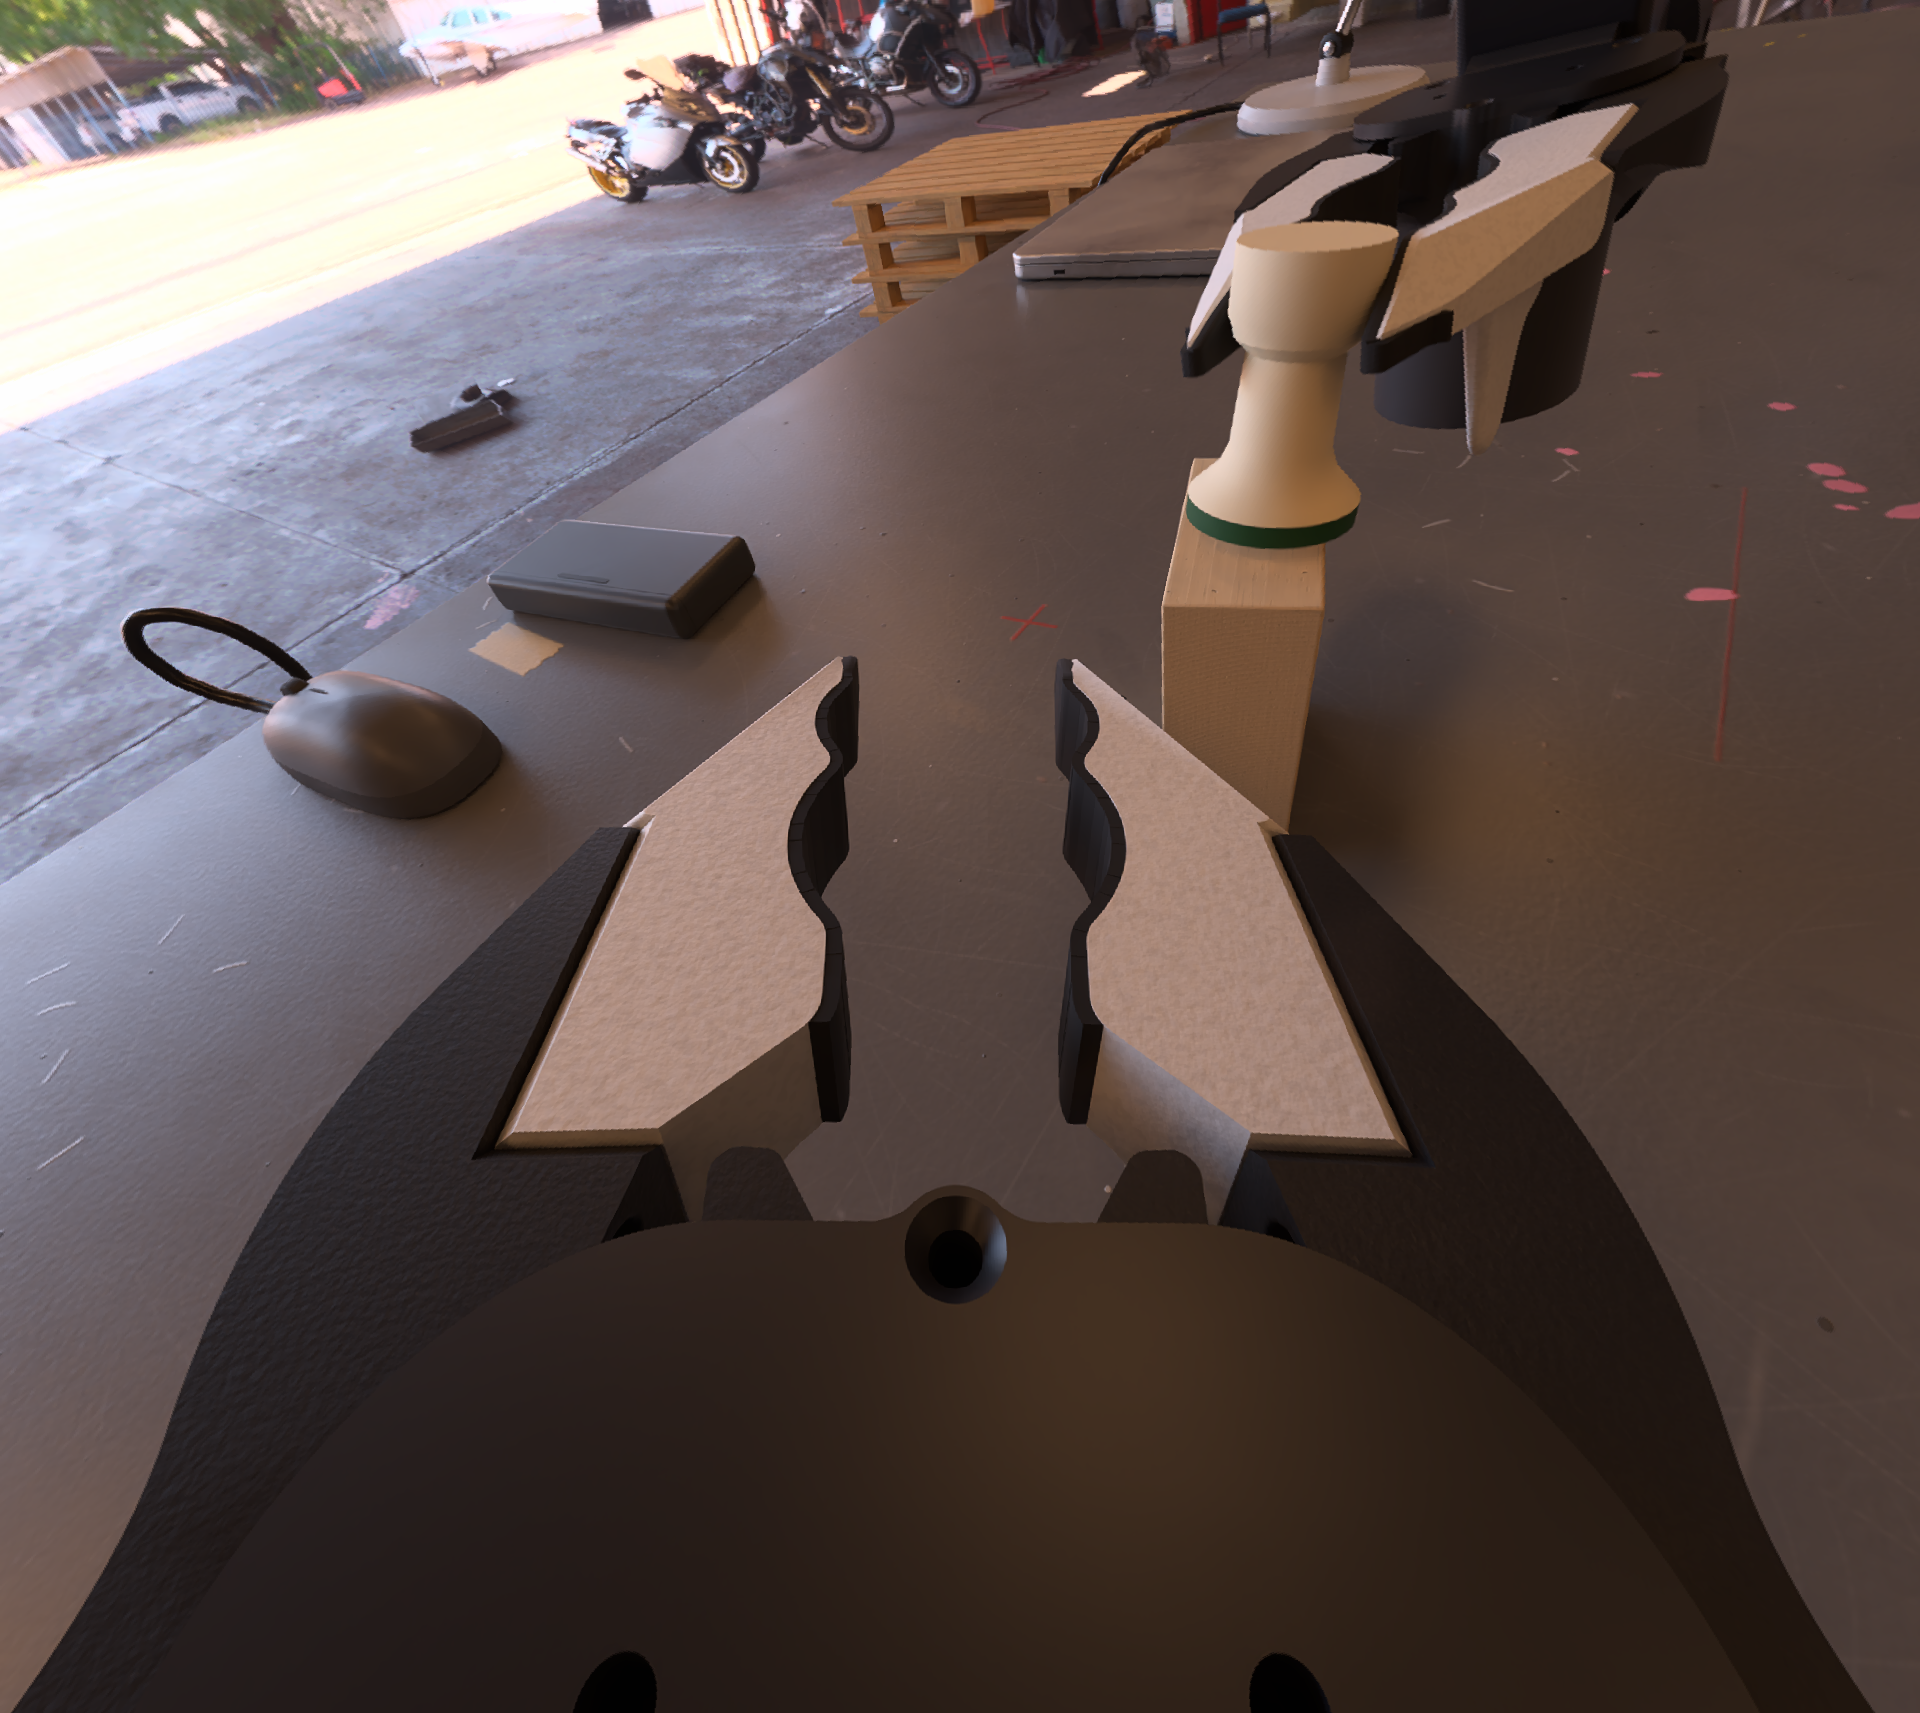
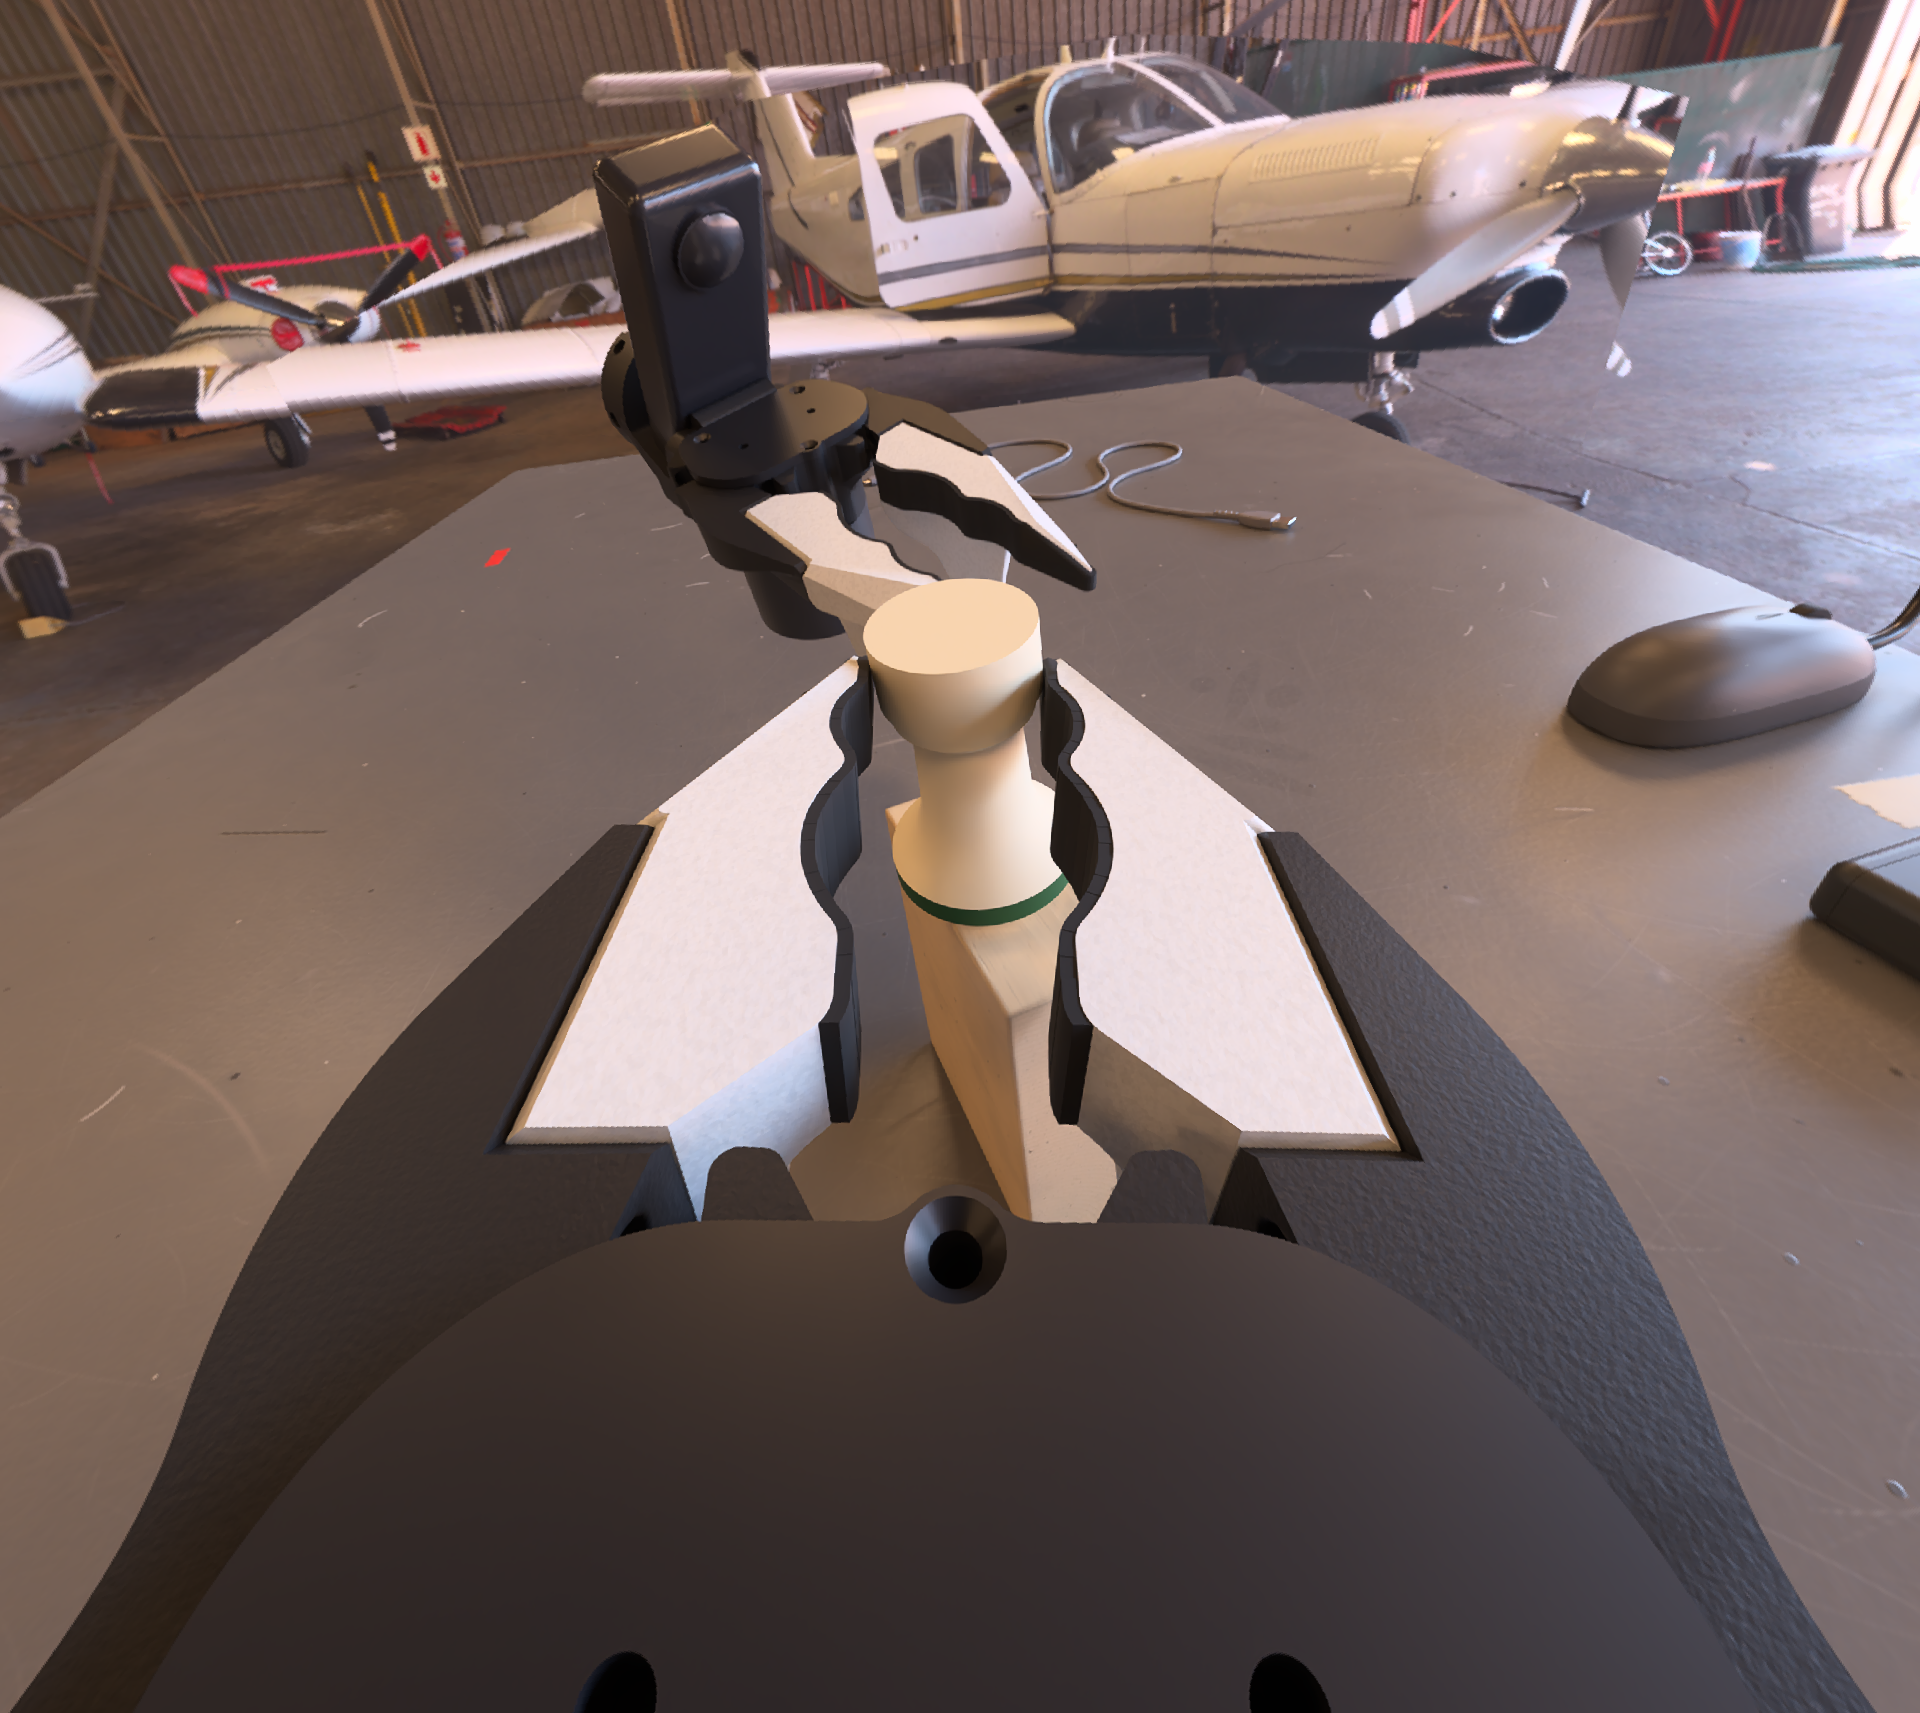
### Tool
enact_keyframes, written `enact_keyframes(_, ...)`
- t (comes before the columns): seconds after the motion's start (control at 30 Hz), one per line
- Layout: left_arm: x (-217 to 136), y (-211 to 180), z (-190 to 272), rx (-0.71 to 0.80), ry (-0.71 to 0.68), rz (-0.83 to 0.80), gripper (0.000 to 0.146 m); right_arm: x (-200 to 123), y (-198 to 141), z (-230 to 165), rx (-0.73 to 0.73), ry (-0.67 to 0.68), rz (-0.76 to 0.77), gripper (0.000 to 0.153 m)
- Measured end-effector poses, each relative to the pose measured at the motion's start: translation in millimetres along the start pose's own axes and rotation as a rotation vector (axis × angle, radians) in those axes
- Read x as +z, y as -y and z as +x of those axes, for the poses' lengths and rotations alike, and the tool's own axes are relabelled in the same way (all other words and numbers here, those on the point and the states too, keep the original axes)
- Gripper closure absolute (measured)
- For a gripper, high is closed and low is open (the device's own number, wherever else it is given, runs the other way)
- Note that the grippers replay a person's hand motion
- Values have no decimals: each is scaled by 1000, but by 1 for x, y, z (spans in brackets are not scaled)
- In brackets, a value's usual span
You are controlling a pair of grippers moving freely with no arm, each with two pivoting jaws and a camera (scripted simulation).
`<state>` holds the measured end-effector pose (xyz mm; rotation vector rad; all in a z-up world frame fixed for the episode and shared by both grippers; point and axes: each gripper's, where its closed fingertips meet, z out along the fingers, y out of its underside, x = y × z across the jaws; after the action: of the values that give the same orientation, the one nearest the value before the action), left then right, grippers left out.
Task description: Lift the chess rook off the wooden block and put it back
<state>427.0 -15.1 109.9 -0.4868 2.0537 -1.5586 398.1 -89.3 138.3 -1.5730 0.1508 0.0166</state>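
1. Rook [image 2: 956, 707]: your cream chess piece with the green ring at its foot stands on top of the wooden block [image 1: 1242, 676], tilted slightly. In the left wrist view its base [image 1: 1273, 505] overhangs the block's top a little on one side.
2. Your right gripper [image 2: 956, 676] has the rook's wide head between its fingertips. The dark pads [image 2: 1055, 707] sit tight against both sides of the head, so the jaws are narrowed onto the piece and holding it.
3. From the left wrist view you see the same grip from the other side: the right gripper [image 1: 1314, 281] comes in from the far side of the bench with its white fingers flanking the head.
4. The block stands upright on the grey bench [image 1: 1558, 936], away from the edges, and the rook's foot looks seated on it; a fine gap could not be told from these views.
5. Your left gripper [image 1: 956, 687] hovers just beside the block, which sits to its right. Its jaws stand moderately apart with nothing between them.
6. Toward the bench's left edge, as the left wrist view faces it, lie a dark mouse [image 1: 379, 738] with a looped cord and a dark flat case [image 1: 623, 572], with a scrap of tan tape [image 1: 514, 647] just beside the case.
7. At the far corner in that view sit a closed silver laptop [image 1: 1132, 229] and a round white lamp base [image 1: 1330, 100].
8. In the right wrist view, a grey cable [image 2: 1143, 479] lies coiled near the far edge.
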Motion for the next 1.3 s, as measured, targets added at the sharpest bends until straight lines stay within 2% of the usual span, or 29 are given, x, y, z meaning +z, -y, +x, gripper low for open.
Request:
enact_keyframes(0.87, 1, -3, -2, -5, 0, -6, 108, 2, -6, -5, -7, 22, -28, 121)
enact_keyframes(0.97, 0, -3, -2, -5, -1, -5, 108, 3, -10, -7, -10, 31, -32, 103)
enact_keyframes(1.03, 0, -3, -2, -4, -3, -6, 108, 3, -8, -8, -14, 37, -27, 96)
enact_keyframes(1.17, 0, -2, -2, -3, -4, -4, 108, -2, -1, -6, -30, 34, -9, 89)
enact_keyframes(1.3, -2, -2, -2, 2, -3, -6, 108, -15, 10, 9, -74, -42, 22, 89)
